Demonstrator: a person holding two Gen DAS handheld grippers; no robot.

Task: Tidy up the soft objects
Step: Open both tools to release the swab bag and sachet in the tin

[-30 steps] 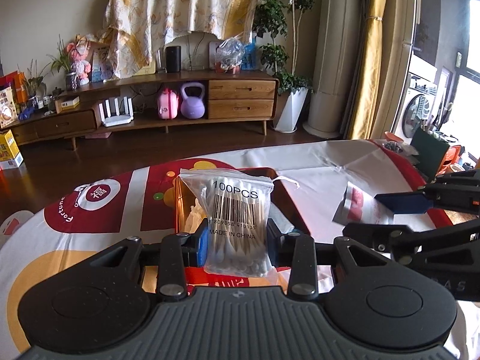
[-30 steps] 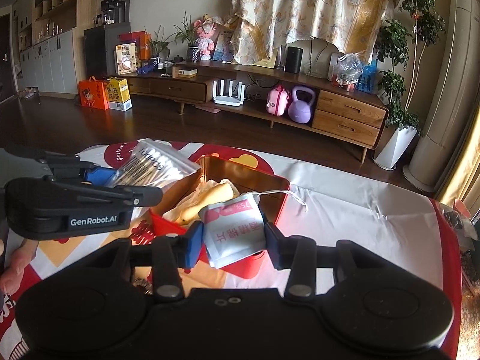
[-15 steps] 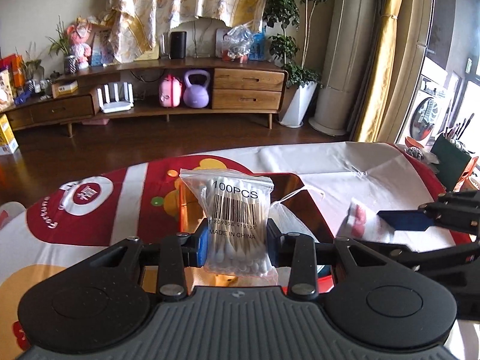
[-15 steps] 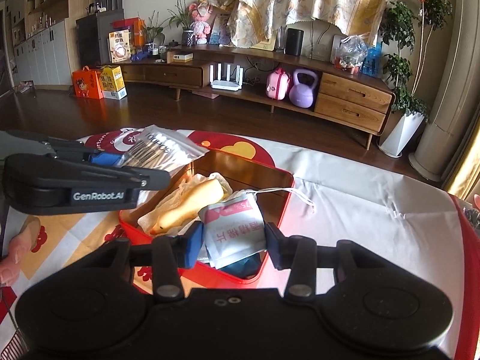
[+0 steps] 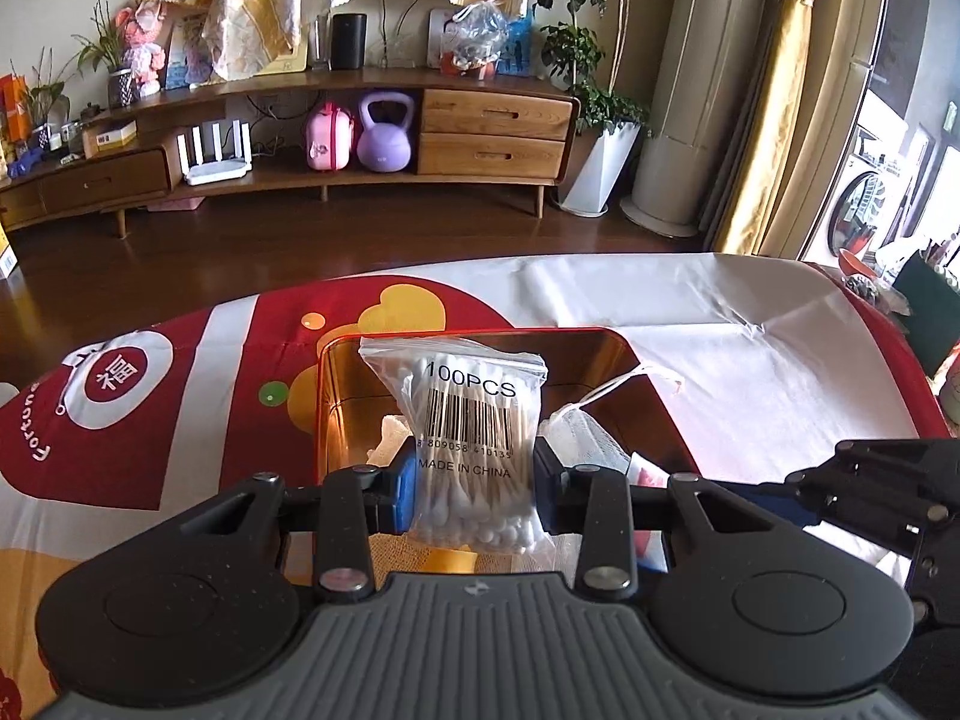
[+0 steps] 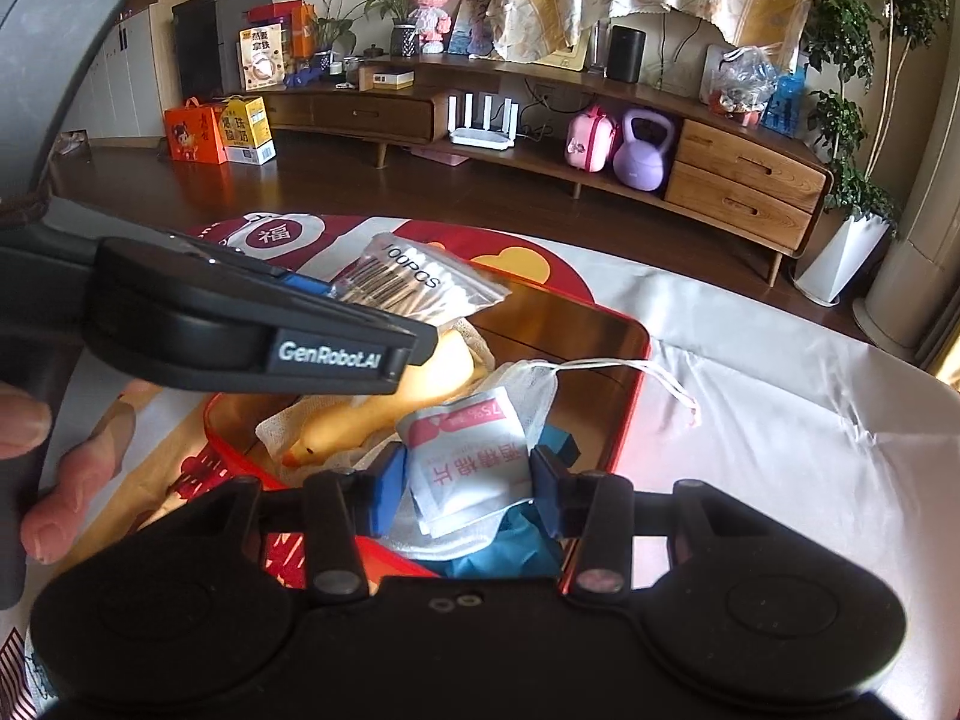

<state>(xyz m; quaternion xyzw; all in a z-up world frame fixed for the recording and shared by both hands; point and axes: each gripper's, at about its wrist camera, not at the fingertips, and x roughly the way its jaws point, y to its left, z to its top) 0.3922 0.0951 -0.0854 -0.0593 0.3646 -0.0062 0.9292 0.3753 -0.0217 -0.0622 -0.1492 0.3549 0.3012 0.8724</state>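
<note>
My left gripper [image 5: 474, 489] is shut on a clear bag of cotton swabs [image 5: 465, 438] and holds it over the red tin box [image 5: 480, 339]. It also shows in the right wrist view [image 6: 414, 285]. My right gripper [image 6: 465, 480] is shut on a white sachet with red print [image 6: 471, 456], held over the near end of the red tin box [image 6: 636, 360]. Inside the box lie a yellow soft toy [image 6: 384, 414], a white mesh pouch [image 6: 528, 387] with a drawstring, white gauze and something blue [image 6: 504, 552].
The box sits on a table covered by a red and white cloth [image 5: 690, 324]. A hand [image 6: 36, 468] holds the left gripper at the left. Dark green containers [image 5: 927, 312] stand at the table's far right edge. A wooden sideboard [image 5: 360, 138] lies beyond the floor.
Both grippers have moved forward over the red box, each still holding its packet. The box now fills more of both views.
</note>
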